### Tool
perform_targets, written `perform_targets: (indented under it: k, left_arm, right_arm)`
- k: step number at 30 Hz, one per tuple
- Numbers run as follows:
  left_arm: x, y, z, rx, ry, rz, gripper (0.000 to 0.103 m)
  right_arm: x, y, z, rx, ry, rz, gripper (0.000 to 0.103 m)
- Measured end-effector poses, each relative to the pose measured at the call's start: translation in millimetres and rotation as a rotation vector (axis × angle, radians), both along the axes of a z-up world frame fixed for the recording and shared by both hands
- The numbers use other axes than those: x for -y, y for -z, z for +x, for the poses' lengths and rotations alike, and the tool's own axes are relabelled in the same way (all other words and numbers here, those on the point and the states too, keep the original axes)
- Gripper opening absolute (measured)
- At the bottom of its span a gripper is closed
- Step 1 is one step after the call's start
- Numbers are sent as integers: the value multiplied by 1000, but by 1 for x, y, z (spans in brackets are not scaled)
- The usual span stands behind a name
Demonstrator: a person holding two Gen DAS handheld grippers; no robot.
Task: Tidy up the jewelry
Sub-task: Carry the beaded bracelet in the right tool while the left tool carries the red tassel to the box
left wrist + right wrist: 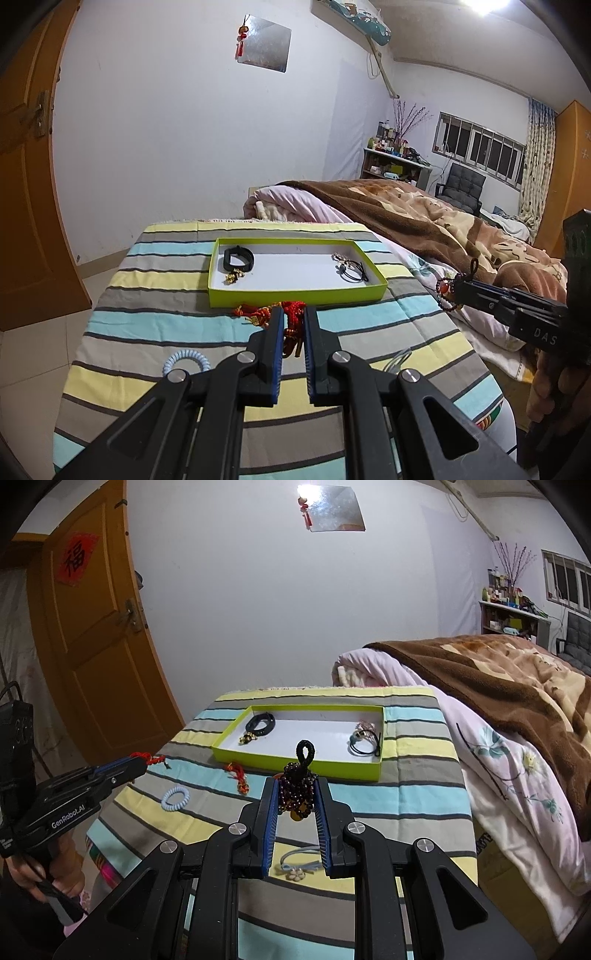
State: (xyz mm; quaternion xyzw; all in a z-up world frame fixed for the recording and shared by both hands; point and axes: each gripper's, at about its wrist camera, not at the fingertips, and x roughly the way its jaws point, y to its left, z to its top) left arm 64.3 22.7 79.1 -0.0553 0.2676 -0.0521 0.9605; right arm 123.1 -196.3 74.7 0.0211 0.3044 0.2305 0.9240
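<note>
From the left wrist view, the job looks partly done: the green box on the striped cloth already holds a black band and a gold charm at its left end and black hair ties at its right, with the middle bare. The left gripper hangs just short of the box's near wall, jaws narrow and pinched on a red cord ornament that trails onto the cloth. A pale coil hair tie lies near left, not yet boxed. At far right the right gripper reaches in level, carrying a bead bracelet off the cloth's edge. From the right wrist view, the right gripper hovers above the cloth, jaws narrow around the dark bead bracelet, its loop standing up. The left gripper comes in from the left, clamped on the red cord. A flower hair tie lies nearest; I judge four pieces remain.
</note>
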Motion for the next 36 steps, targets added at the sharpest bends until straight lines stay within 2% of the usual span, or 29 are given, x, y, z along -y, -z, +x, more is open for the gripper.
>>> perform_targets:
  k: [20,36]
  left_arm:
    - [-4,0,32,0,-21,13,11]
    - [-17,13,89,-24,-31,40,11]
  right_arm:
    - [-7,2,31,-1,7,-27,20]
    - [-18,19,88,-23,19,-72,20]
